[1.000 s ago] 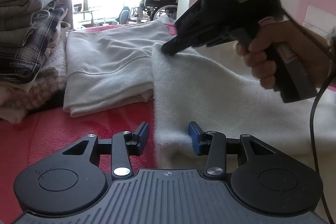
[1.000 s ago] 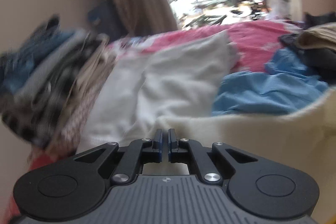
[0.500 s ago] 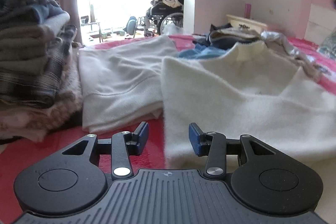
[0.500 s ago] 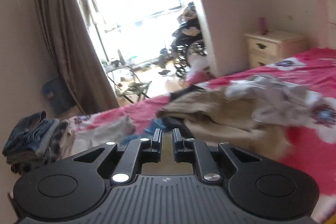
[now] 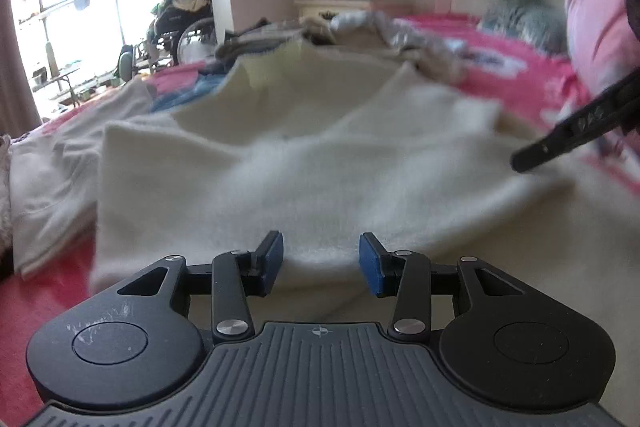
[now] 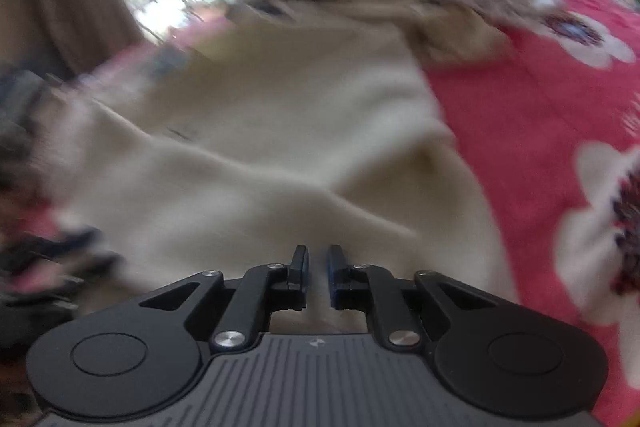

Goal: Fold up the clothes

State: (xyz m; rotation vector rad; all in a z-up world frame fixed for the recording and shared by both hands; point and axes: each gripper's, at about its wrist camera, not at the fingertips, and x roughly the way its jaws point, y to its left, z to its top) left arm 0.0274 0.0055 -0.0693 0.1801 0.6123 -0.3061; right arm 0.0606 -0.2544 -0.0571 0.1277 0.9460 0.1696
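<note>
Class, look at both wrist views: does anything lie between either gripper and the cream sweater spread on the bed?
Nothing visible does. The sweater lies bare in front of the open left gripper, and bare cream cloth fills the view ahead of the right gripper, whose jaws are closing with nothing between them.

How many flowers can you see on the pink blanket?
2 clear ones in the right wrist view: one flower far off at the upper right, one flower close by at the right edge. The cream sweater may hide more.

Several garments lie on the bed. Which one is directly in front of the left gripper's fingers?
The fluffy cream sweater, spread flat across the red bedding. The grey-white sweatshirt lies off to its left, and the blue garment and brown clothes lie farther back.
</note>
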